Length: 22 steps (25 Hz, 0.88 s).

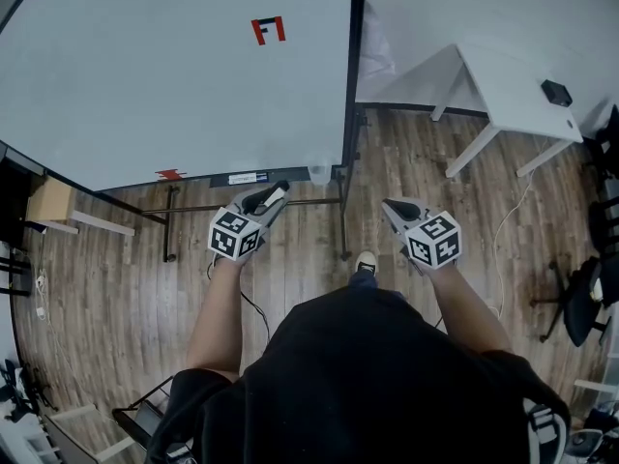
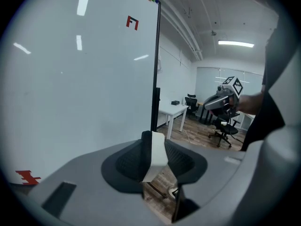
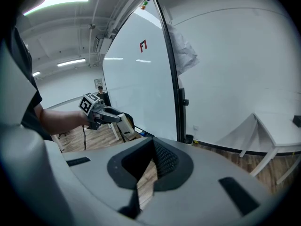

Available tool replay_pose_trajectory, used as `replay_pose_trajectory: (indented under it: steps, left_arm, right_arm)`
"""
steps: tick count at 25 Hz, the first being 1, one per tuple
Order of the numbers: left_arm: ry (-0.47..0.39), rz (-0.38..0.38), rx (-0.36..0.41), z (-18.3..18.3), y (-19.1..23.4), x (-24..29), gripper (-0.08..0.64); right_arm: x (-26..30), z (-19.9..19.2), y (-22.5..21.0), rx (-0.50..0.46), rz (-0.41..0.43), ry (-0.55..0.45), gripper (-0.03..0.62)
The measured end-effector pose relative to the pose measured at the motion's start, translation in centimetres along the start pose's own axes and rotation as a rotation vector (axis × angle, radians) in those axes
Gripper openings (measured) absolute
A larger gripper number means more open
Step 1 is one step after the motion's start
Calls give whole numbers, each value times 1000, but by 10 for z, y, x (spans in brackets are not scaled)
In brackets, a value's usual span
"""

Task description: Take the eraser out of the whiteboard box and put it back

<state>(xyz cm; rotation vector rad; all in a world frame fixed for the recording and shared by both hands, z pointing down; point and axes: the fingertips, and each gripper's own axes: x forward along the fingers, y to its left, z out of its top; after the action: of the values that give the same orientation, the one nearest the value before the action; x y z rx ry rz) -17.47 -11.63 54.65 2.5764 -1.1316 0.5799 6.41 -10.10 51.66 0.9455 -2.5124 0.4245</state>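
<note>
- The left tool (image 1: 275,194) is clenched on the eraser (image 2: 158,150), a white block with a dark back, upright between the jaws.
- The eraser is near the lower edge of the whiteboard (image 1: 164,75).
- The right tool (image 3: 148,166), to the right, is released; nothing is between its jaws.

Wood floor (image 1: 126,288), white table (image 1: 513,90) (against the wall (image 1: 464,8)), black office chairs (image 1: 585,303)

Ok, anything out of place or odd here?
Nothing looks spilled, broken or askew. The eraser is clamped in the left gripper, clear of the whiteboard; the right gripper is open and empty.
</note>
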Motion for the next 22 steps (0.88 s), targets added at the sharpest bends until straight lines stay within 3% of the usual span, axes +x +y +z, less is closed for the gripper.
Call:
replay_pose_trajectory:
  steps: [22]
  left_arm:
    - [-38, -40, 32, 46, 4, 53, 153]
  right_arm:
    - [4, -12, -34, 52, -11, 29, -5]
